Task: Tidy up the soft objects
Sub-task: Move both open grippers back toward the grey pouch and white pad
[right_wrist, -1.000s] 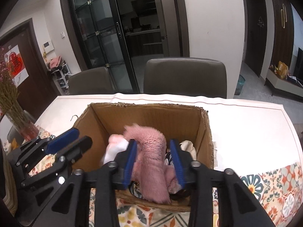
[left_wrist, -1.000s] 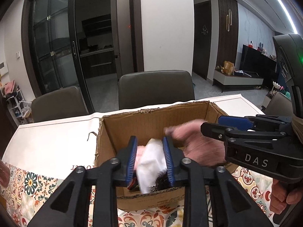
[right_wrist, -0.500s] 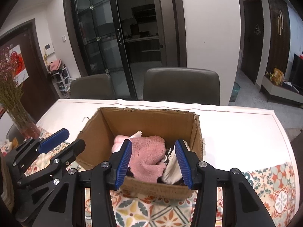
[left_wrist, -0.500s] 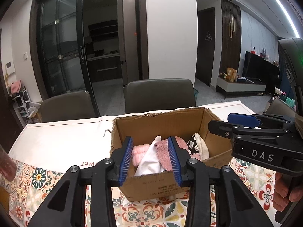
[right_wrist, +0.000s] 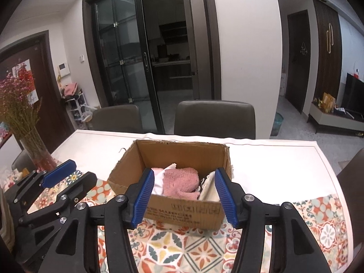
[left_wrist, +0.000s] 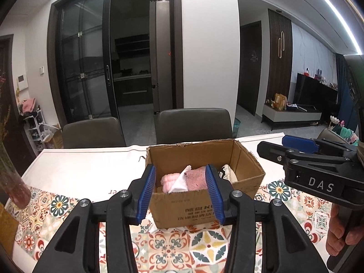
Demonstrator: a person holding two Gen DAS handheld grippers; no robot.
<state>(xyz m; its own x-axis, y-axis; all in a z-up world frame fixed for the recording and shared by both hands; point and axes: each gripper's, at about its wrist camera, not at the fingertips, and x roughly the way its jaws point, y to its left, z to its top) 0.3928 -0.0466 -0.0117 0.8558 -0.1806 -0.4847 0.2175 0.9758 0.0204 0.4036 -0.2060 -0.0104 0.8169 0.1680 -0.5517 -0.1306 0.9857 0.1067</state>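
Soft cloths lie piled inside an open cardboard box (right_wrist: 182,213) on the patterned worktop (right_wrist: 182,250). Nearest, the right gripper (right_wrist: 183,194) and left gripper (left_wrist: 180,192) both hang spread and empty, in front of the box. Inside it, a dusty-pink fuzzy sock (right_wrist: 182,182) drapes over the pile, beside a white cloth (left_wrist: 178,184), a pale pink towel (left_wrist: 169,179) and a cream striped cloth (right_wrist: 207,185). Farther back stand two chairs. Risk: the sock's hanging end could snag a finger and drag back out.
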